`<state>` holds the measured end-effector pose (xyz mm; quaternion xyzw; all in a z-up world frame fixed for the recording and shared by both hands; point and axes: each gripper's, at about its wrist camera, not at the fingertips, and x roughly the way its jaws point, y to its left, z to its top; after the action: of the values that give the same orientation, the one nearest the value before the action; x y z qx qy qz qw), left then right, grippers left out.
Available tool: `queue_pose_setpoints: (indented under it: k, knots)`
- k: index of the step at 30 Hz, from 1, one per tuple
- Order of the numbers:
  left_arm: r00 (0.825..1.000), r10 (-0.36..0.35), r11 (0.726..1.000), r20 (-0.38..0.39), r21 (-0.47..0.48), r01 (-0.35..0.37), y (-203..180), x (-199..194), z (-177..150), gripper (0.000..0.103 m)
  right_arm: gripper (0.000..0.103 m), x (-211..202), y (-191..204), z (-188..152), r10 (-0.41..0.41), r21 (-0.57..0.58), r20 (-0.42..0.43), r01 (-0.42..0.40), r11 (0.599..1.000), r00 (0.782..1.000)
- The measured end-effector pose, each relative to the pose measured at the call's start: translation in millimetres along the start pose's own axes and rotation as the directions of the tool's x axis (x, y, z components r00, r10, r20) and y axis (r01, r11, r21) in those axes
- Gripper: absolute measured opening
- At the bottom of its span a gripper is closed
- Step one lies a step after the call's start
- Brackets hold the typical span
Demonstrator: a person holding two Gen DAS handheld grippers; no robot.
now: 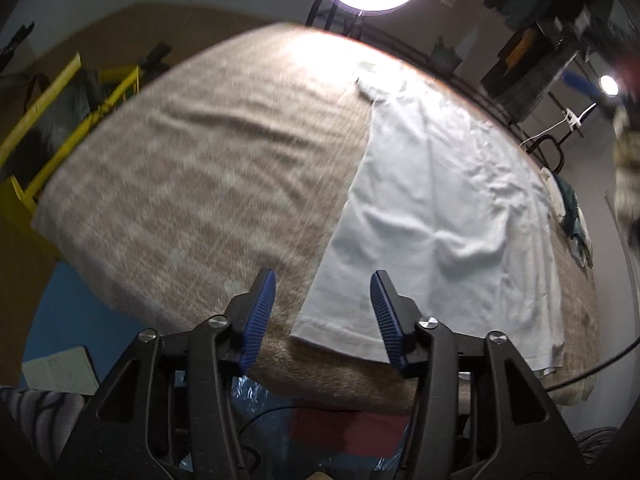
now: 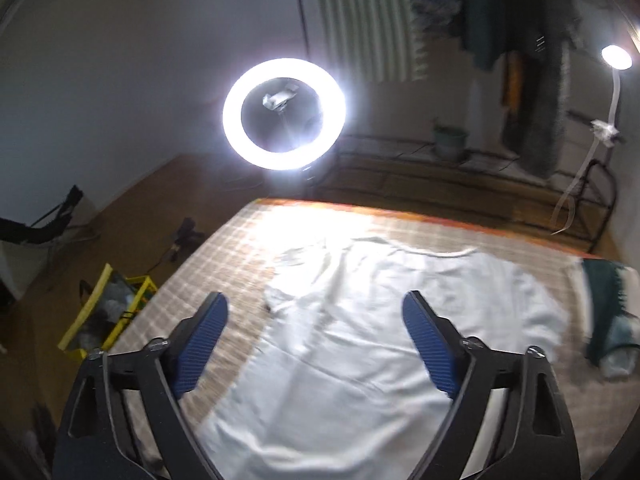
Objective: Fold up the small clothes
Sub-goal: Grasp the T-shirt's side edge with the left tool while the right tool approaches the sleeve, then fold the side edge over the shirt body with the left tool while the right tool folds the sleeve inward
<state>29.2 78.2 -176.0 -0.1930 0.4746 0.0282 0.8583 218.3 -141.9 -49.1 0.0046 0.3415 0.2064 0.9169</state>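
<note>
1. Dim room with one table under a beige checked cloth (image 1: 192, 184); one bright ring light (image 2: 284, 114) stands past the far edge, and a second, small lamp (image 2: 616, 57) glows at the right.
2. One white T-shirt (image 1: 448, 208) lies spread flat on the cloth, wrinkled, its hem at the near table edge in the left wrist view.
3. One dark green garment (image 2: 606, 312) lies bunched at the right edge of the table, just beside the shirt.
4. One yellow crate (image 2: 108, 316) sits on the floor to the left of the table.
5. Left gripper (image 1: 323, 316): its two blue pads stand partly apart over the hem corner, gripping nothing.
6. Right gripper (image 2: 316, 344): its two pads are spread wide above the shirt's middle, empty.
</note>
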Motion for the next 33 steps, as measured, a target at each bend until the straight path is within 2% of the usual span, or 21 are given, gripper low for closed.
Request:
queue_pose_setpoints:
  k: [4, 7, 9, 13, 15, 16, 18, 19, 20, 26, 30, 33]
  knots:
    - [0.998, -0.013, 1.0, -0.056, -0.018, 0.012, 6.2, 17.8, -3.9, 0.049, 0.083, 49.6, 11.8, 14.4, 0.05, 0.021, -0.065, -0.048, 0.999, 0.997]
    - [0.996, -0.028, 0.999, -0.087, -0.035, 0.025, 8.1, 27.9, -6.2, 0.048, 0.074, 93.8, 25.9, 21.2, 0.059, 0.0, -0.109, -0.059, 0.998, 0.992]
    - [0.993, -0.039, 0.998, -0.107, -0.043, 0.035, 7.8, 33.8, -7.1, 0.046, 0.073, 129.2, 32.7, 22.7, 0.07, 0.003, -0.156, -0.07, 0.998, 0.985]
    - [0.995, -0.026, 0.999, -0.096, -0.021, 0.025, 1.8, 35.7, -6.5, 0.045, 0.07, 184.1, 35.4, 24.1, 0.095, 0.055, -0.231, -0.084, 0.995, 0.968]
    - [0.995, -0.03, 1.0, -0.092, -0.013, 0.028, -0.4, 36.6, -6.1, 0.042, 0.069, 206.9, 39.9, 24.4, 0.094, 0.063, -0.253, -0.081, 0.995, 0.963]
    - [0.995, -0.032, 0.999, -0.094, -0.008, 0.032, -1.5, 37.6, -6.0, 0.033, 0.069, 216.6, 42.4, 24.6, 0.089, 0.06, -0.26, -0.076, 0.995, 0.961]
    - [0.996, -0.028, 1.0, -0.091, 0.006, 0.028, -4.1, 38.8, -6.3, 0.029, 0.069, 235.1, 48.9, 23.4, 0.072, 0.041, -0.281, -0.064, 0.997, 0.957]
    - [0.996, -0.025, 1.0, -0.089, 0.014, 0.027, -5.8, 39.1, -6.7, 0.022, 0.069, 245.6, 52.4, 21.5, 0.061, 0.027, -0.293, -0.055, 0.998, 0.954]
    - [0.995, -0.028, 0.999, -0.091, 0.018, 0.03, -5.8, 39.5, -6.6, 0.011, 0.069, 257.3, 54.7, 18.7, 0.048, 0.012, -0.303, -0.047, 0.999, 0.952]
    - [0.992, -0.07, 0.997, -0.1, -0.024, 0.068, 0.8, 41.2, -4.4, 0.002, 0.069, 299.8, 57.4, 11.2, -0.06, -0.062, -0.358, 0.041, 0.997, 0.932]
    - [0.992, -0.08, 0.997, -0.098, -0.029, 0.077, -0.6, 41.4, -3.3, 0.001, 0.065, 320.0, 55.6, 4.8, -0.125, -0.113, -0.404, 0.086, 0.99, 0.906]
    - [0.992, -0.088, 0.996, -0.092, -0.038, 0.084, -0.9, 40.2, -1.7, 0.0, 0.065, 324.4, 59.6, 3.4, -0.158, -0.171, -0.398, 0.097, 0.981, 0.903]
